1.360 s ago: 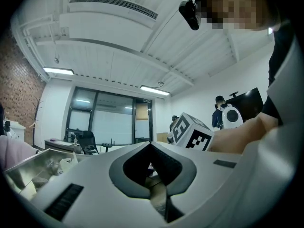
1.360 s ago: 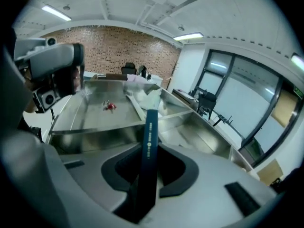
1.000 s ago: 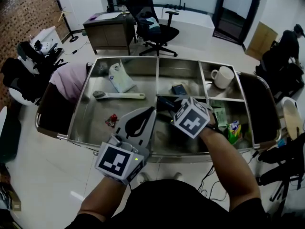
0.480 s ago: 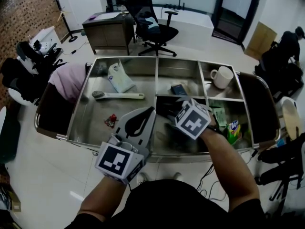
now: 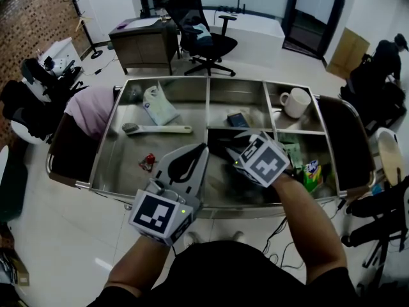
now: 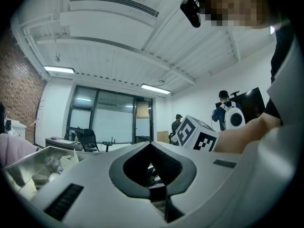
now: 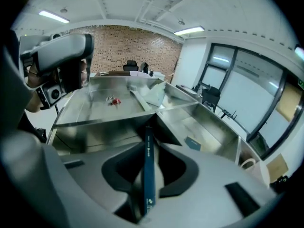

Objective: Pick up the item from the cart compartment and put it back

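Observation:
A thin dark blue box (image 7: 148, 167) stands edge-on between the jaws of my right gripper (image 7: 147, 127). The jaws have just been closing and now pinch it near their tips. In the head view the right gripper (image 5: 231, 153) reaches down into the cart's (image 5: 153, 190) middle front compartment, and the dark box (image 5: 219, 141) shows just beyond its marker cube. My left gripper (image 5: 203, 148) hangs above the cart's front edge, shut and empty. From its own view the left gripper (image 6: 151, 144) points level, with the jaws meeting.
The left compartment holds a white long-handled brush (image 5: 156, 129), a white plastic bag (image 5: 158, 104) and a small red item (image 5: 147, 162). A small blue card (image 5: 239, 119) lies in the middle rear compartment, a white mug (image 5: 295, 102) at rear right, green packets (image 5: 312, 174) at front right.
My right gripper has rolled a little and shifted slightly, still over the middle front compartment with the dark box. The left gripper has not moved.

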Available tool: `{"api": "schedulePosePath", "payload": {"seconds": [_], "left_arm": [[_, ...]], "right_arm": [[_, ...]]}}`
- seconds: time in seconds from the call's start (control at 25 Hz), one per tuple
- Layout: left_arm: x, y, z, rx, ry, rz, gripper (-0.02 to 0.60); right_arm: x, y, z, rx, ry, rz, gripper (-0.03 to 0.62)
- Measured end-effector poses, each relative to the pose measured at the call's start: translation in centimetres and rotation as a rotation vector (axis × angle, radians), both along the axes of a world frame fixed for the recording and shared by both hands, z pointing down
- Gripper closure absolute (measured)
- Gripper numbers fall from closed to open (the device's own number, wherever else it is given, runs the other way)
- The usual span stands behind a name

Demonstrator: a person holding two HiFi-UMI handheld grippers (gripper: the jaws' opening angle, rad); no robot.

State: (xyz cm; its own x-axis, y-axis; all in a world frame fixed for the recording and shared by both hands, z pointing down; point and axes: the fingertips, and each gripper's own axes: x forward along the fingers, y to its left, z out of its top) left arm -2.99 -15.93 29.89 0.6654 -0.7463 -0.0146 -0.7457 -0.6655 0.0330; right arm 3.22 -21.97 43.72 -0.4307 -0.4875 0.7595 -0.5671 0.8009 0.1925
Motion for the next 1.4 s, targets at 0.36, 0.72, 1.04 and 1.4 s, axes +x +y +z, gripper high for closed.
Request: {"api": "schedulePosePath", "payload": {"seconds": [0.36,0.72,1.04,1.4], "left_arm": [[0.4,0.2,-0.2,0.001,0.000,0.008,0.581],[0.8,0.3,-0.2,0.001,-0.010,0.015,0.581],[0.7,0.5,-0.3,0.002,-0.009,0.012,0.581],[1.0,0.9,-1.0,0.023,0.008,0.020,0.581]], "right_arm": [[-0.4,0.3,-2.7,0.050,-0.157,0.022,0.583],[0.4,0.6,-5.2,0.095,-0.243,0.056,0.583],[2.1,2.5,-11.5,0.229,-0.630,0.184,0.583],[5.3,5.8,-14.7,0.345,-0.788,0.216,0.583]]}}
